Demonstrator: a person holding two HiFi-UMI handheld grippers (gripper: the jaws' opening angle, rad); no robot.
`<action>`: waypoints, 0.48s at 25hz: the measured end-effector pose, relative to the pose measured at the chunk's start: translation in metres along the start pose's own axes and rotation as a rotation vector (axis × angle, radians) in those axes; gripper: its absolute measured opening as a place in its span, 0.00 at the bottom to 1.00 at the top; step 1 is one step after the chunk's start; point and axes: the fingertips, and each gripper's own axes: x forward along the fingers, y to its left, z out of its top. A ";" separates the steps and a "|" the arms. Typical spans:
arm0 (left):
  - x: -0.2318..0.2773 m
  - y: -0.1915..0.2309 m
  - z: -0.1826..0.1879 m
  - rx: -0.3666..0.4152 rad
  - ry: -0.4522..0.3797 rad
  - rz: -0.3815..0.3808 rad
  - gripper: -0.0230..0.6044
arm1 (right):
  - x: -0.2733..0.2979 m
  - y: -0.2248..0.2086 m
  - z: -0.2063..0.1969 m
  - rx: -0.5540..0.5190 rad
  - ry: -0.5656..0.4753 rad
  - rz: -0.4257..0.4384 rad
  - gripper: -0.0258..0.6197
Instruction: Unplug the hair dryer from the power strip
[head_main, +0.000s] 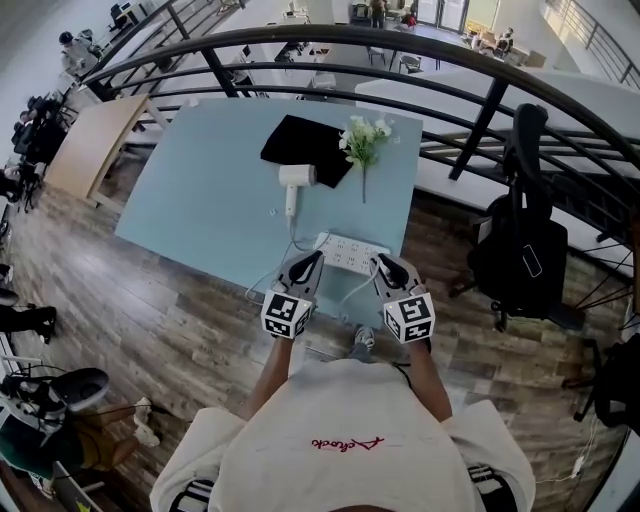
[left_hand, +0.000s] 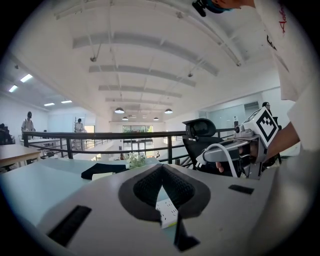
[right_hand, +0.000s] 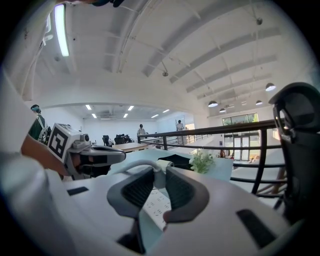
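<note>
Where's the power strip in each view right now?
Head view: power strip at the table's near edge, centre.
Left gripper view: low centre, through the gap under the closed jaws.
Right gripper view: low centre, seen between the jaws.
Shared landmark: the white flowers, beyond it in every view.

Wood floor (head_main: 180, 330); black railing (head_main: 482, 125) beyond the blue table (head_main: 200, 180); black chair (head_main: 520, 250) right of the right claw (head_main: 388, 266); ceiling lamps (left_hand: 119, 110), perhaps pendant.

red script (head_main: 345, 443) on white shirt (head_main: 290, 410), illegible, no other readable text
</note>
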 end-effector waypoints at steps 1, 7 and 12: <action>-0.005 0.001 -0.001 -0.003 -0.003 0.003 0.05 | -0.001 0.005 0.000 -0.003 0.000 0.001 0.17; -0.059 -0.001 -0.018 -0.045 -0.006 0.025 0.05 | -0.018 0.051 -0.011 -0.024 0.023 0.011 0.17; -0.108 -0.001 -0.032 -0.064 -0.005 0.039 0.05 | -0.031 0.094 -0.018 -0.023 0.025 0.019 0.17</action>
